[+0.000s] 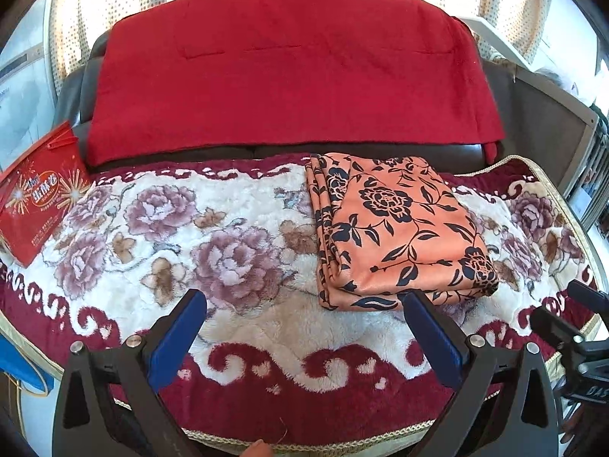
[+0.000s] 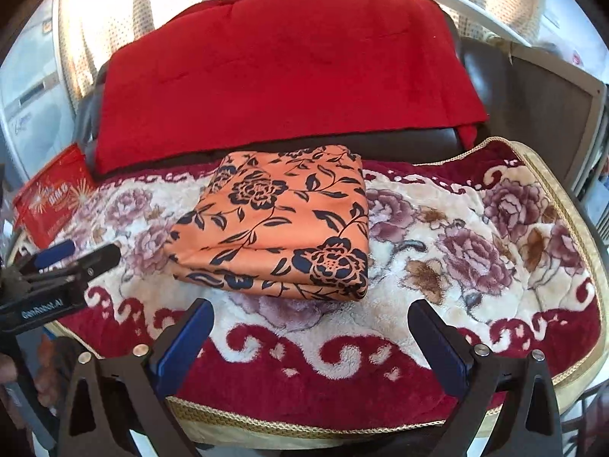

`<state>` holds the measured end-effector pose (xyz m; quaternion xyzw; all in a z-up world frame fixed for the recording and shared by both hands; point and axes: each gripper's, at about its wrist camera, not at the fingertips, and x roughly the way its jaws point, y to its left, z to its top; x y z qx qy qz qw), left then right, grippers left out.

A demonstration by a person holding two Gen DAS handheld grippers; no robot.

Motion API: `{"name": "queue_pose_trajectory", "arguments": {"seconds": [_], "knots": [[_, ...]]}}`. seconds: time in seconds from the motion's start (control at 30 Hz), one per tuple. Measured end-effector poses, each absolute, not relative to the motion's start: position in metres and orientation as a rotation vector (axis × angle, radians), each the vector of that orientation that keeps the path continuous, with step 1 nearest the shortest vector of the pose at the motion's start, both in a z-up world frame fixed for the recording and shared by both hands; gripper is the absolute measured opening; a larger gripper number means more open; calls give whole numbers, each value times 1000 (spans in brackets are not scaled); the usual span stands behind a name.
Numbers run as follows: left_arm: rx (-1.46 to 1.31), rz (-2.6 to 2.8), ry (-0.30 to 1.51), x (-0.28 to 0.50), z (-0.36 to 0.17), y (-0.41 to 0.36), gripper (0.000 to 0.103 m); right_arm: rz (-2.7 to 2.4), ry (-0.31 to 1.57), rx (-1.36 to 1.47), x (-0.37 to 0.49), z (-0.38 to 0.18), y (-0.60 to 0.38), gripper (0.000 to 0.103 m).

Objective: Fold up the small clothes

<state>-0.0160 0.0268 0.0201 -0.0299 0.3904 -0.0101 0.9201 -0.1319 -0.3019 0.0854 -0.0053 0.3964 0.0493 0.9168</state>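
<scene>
both grippers [image 1: 304, 304] [image 2: 310, 314] gape empty; folded orange cloth [image 1: 396, 228] lies lengthwise away from them

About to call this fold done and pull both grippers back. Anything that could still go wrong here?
1. The folded orange floral garment shows loose stacked layers along one side; a bump could spread them.
2. Both the left gripper and the right gripper hang open near its front edge; a finger might snag it.
3. The plush floral blanket is soft, so the stack may slump.
</scene>
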Motion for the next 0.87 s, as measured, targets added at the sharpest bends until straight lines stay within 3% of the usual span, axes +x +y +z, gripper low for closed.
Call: {"name": "queue_pose_trajectory", "arguments": {"seconds": [0.87], "knots": [[24,-34,766,23,21,-2,103,114,876,-42,-86,68,-307,103]]}}
